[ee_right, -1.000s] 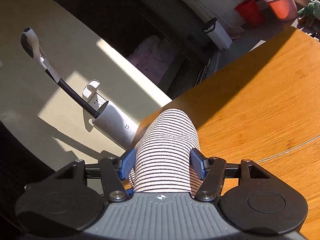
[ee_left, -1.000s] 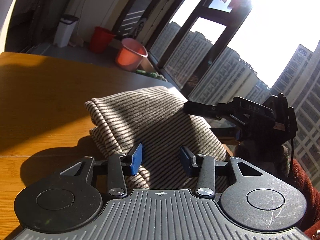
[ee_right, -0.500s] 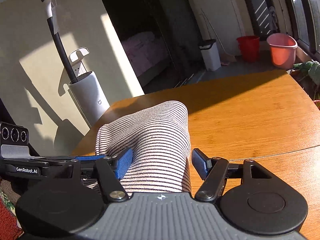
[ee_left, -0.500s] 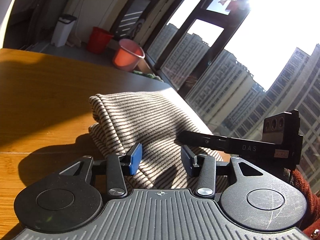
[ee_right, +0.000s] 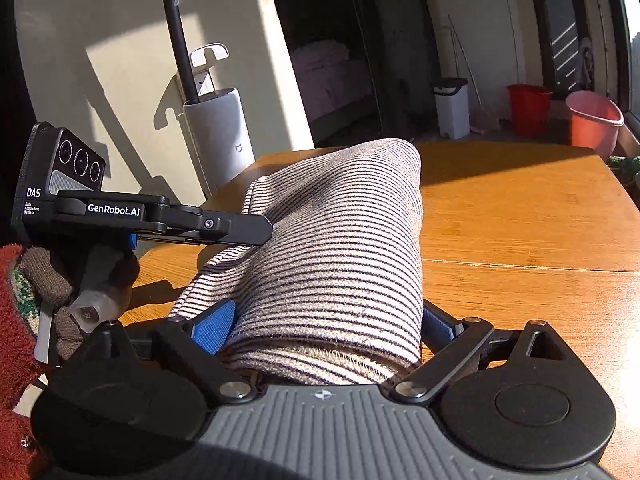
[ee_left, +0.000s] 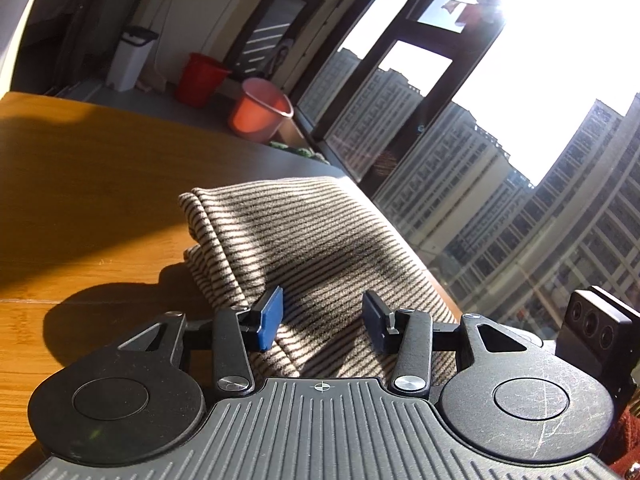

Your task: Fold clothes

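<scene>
Right tool [ee_right: 326,330]: jaws opening, blue pads spread wide to either side of the folded bundle, striped garment [ee_right: 340,248] still lying between them; whether either pad still presses the cloth cannot be told.
Left tool [ee_left: 322,318]: pads partway apart, hovering over the near end of the same garment [ee_left: 304,240]; no clear pinch visible, cloth passing under and between the pads rather than gripped. Also seen side-on in the right wrist view [ee_right: 168,220], finger laid against the flank of the bundle, carried by a gloved hand [ee_right: 76,280].

Item: striped garment, knit, pale with thin dark stripes, folded into a thick rounded bundle of several layers. Location: on the wooden worktop [ee_right: 520,220], near its edge on the window side, one folded end pointing away across the board.

Handling, judged: light, soft, limp; no stiffness of its own, so sagging and unfolding likely if lifted by a single layer. Knit surface not slippery against rubber pads. Not fragile.

Grip advice, judged: pinch through all layers at a folded edge or corner, one tool at each end, rather than on the rounded top where the pads would only skim loose cloth.
</scene>
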Action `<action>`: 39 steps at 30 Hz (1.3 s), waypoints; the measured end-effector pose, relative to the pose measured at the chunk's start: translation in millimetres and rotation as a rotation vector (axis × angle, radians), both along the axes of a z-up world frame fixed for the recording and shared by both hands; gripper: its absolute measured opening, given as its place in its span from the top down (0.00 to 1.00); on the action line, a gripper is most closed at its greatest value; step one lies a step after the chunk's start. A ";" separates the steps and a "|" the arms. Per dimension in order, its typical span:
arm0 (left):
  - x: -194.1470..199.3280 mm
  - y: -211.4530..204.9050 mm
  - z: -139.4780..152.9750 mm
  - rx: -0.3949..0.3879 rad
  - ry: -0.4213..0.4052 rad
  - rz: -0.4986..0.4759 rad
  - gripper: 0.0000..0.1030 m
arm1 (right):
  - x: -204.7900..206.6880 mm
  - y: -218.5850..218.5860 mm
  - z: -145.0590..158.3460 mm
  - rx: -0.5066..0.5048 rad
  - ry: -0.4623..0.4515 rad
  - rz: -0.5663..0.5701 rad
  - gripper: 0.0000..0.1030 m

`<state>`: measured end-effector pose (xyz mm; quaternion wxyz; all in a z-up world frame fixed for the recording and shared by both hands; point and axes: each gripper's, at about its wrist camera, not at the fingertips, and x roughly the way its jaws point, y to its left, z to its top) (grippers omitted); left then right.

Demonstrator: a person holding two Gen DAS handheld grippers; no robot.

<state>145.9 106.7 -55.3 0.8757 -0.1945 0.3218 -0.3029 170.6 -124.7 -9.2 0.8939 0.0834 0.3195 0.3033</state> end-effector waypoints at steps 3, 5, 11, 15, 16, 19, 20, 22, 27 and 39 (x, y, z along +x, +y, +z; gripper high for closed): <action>-1.0 0.2 -1.4 -0.002 -0.002 -0.003 0.53 | 23.3 -24.8 13.3 0.122 0.024 -0.060 0.08; -1.9 -0.8 -1.7 0.002 -0.006 -0.006 0.52 | 46.2 -36.1 22.7 0.159 0.021 -0.096 0.16; -3.2 0.8 -2.1 0.004 -0.011 -0.007 0.52 | 142.1 -27.7 -0.9 0.240 0.256 -0.118 0.25; -4.9 -0.6 -2.0 0.014 -0.017 0.000 0.51 | 155.7 -5.4 -18.6 0.298 0.345 -0.051 0.47; -5.7 -0.2 -2.1 0.014 -0.016 0.000 0.49 | 147.9 1.1 -11.3 0.275 0.292 -0.025 0.49; -7.8 2.5 -3.5 0.008 -0.013 -0.005 0.46 | 109.8 16.8 21.3 0.166 0.063 0.084 0.53; -8.1 3.9 -4.2 0.006 -0.011 -0.007 0.45 | 100.9 22.0 27.0 0.127 0.018 0.101 0.54; -8.2 6.5 -6.3 -0.002 -0.003 -0.008 0.44 | 98.1 28.5 27.4 0.020 -0.011 0.067 0.54; -8.9 5.3 -8.5 -0.014 -0.005 0.000 0.44 | 110.1 25.6 3.3 -0.157 -0.029 -0.043 0.53; -11.8 -5.7 -3.3 0.039 -0.012 0.012 0.33 | 25.3 1.1 10.0 -0.089 -0.007 -0.024 0.20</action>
